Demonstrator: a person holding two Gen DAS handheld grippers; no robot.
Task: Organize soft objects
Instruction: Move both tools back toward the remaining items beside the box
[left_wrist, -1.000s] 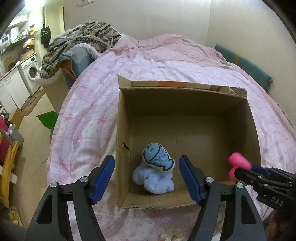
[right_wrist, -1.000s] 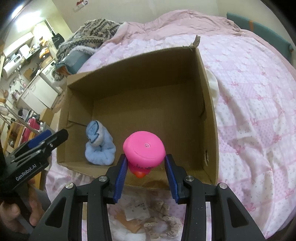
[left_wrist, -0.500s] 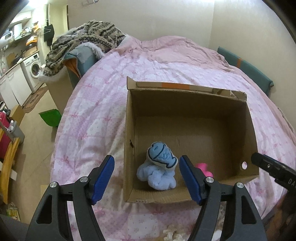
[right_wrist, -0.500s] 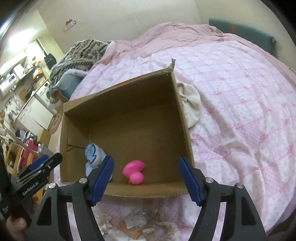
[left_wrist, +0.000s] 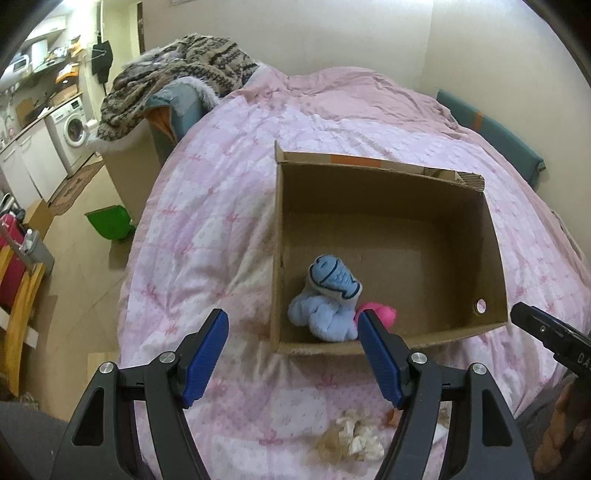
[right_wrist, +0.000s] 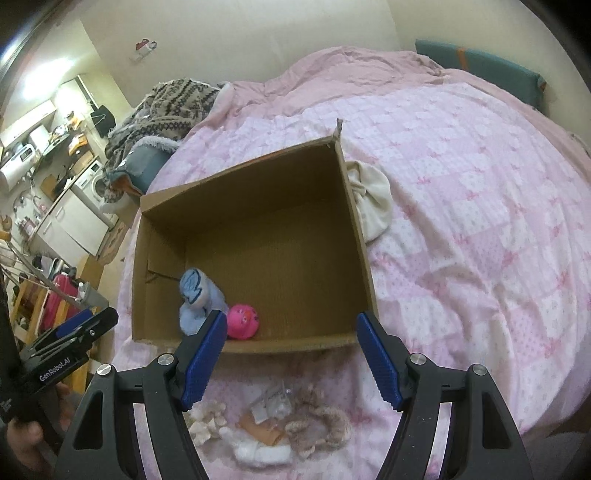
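An open cardboard box sits on the pink bed. Inside, near its front-left corner, lie a light-blue plush and a pink soft toy, side by side. My left gripper stands open with nothing between its fingers, held above the bed in front of the box's left corner. My right gripper is open and empty too, just short of the box's front wall. On the quilt in front of the box lie several small soft items: a fuzzy beige scrunchie and cream fluffy pieces.
A cream cloth lies against the box's right wall. A patterned blanket is heaped at the bed's far left. The bed's left edge drops to a floor with a green dustpan, a washing machine and a red suitcase.
My right gripper opened and let go of the pink toy, which now lies in the box beside the blue plush. Both grippers have pulled back and up from the box.
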